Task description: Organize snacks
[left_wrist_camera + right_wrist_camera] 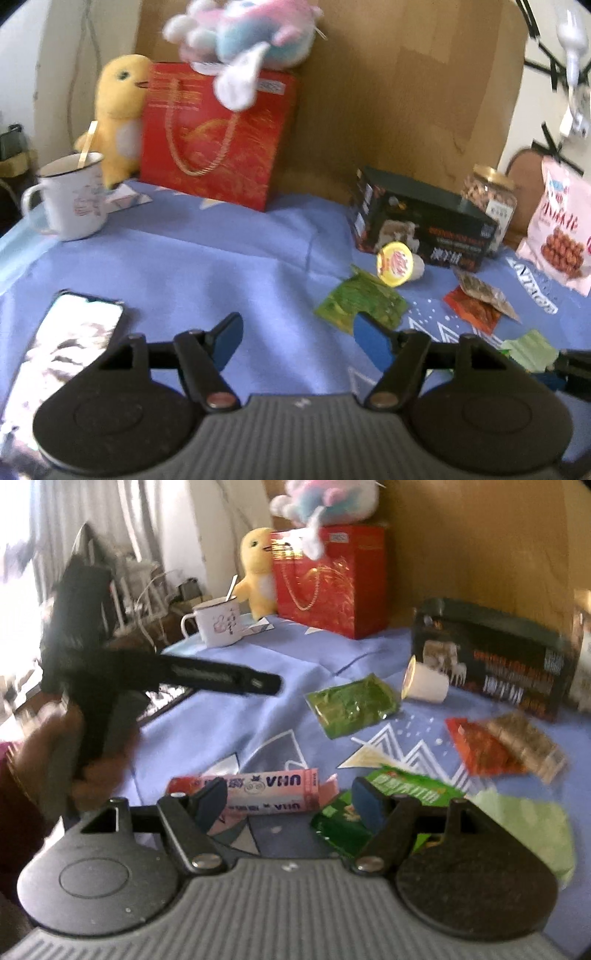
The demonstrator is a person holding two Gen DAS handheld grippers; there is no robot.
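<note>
Loose snacks lie scattered on the blue printed cloth (229, 723): a pink rectangular candy box (258, 794), a crinkled green foil packet (351, 705), an orange packet (476, 746), and a tipped white cup with a yellow lid (397, 264). The right gripper (284, 803), jaws apart and empty, hovers over the pink box; the left gripper (295, 338) hangs likewise open. Judged stage: approach. Next: descend, straddle the box, close.

pink candy box (255, 794) lying flat, green packets (351, 705) scattered

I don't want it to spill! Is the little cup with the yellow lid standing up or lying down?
Lying down. The little cup rests on its side on the blue cloth, its yellow lid facing sideways beside the dark box.
</note>
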